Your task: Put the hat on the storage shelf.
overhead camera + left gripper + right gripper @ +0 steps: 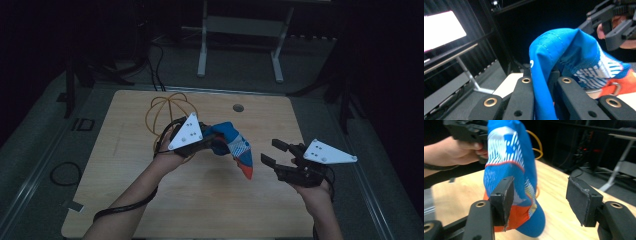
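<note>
Left gripper point(212, 142) pinches the cuff of a blue, white and orange sock point(236, 148), holding it above the wooden table point(150, 200) with the toe hanging down. Right gripper point(275, 152) is just beside the toe, its jaws spread with nothing between them.

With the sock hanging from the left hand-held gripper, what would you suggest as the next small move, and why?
Probably bring the right hand-held gripper in to the sock's orange toe end and close on it. The left hand-held gripper is shut on the blue cuff, so the sock dangles above the table, while the right jaws stand open beside it with nothing between them.
</note>
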